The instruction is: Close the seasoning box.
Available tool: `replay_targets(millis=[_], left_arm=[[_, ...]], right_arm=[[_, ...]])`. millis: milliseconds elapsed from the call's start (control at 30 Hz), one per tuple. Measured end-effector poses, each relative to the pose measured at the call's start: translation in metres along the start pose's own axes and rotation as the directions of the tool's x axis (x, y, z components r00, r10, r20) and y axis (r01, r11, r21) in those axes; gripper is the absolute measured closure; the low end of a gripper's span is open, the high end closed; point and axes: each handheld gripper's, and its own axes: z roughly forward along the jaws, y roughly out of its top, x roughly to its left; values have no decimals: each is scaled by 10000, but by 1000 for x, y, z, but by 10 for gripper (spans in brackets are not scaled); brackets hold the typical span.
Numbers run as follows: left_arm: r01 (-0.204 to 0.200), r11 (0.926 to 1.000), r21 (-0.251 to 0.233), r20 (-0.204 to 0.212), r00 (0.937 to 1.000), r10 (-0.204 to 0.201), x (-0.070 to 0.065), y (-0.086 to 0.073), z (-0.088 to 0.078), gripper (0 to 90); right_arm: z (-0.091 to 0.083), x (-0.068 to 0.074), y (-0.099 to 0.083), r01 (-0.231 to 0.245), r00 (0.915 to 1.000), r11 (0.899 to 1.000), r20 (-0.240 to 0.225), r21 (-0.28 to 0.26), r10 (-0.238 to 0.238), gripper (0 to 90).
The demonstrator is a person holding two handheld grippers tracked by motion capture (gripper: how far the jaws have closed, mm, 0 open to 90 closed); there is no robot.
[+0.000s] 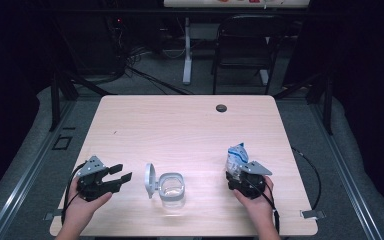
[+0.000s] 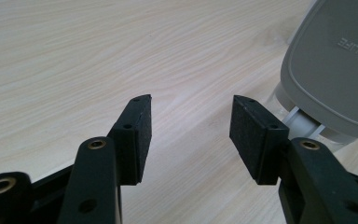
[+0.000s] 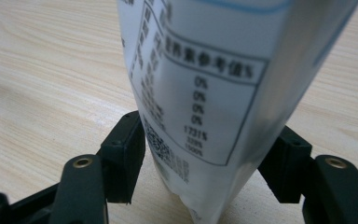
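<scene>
Right gripper (image 1: 239,176) at the near right part of the table (image 1: 190,125), well to the right of the clear box (image 1: 172,189); white and blue pouch (image 1: 236,159) upright between its jaws, pads at both sides of the pouch near its bottom, left pad touching it, far pad partly hidden, so firm grip or not hard to tell. Left gripper (image 1: 121,174) well to the left of the box, jaws spread wide with only bare wood between them, pointing towards the box's raised grey lid (image 1: 150,180), just short of it. Box itself open, between both grippers
</scene>
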Motion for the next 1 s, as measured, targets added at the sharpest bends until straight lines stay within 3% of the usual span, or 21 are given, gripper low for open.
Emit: replay_targets(millis=[1000], left_arm=[[21,9999,114,-18,10000,-21,1,0,-1,495]], right_arm=[[4,-2,-5,-82,9999,9997,-91,-237,80,420]])
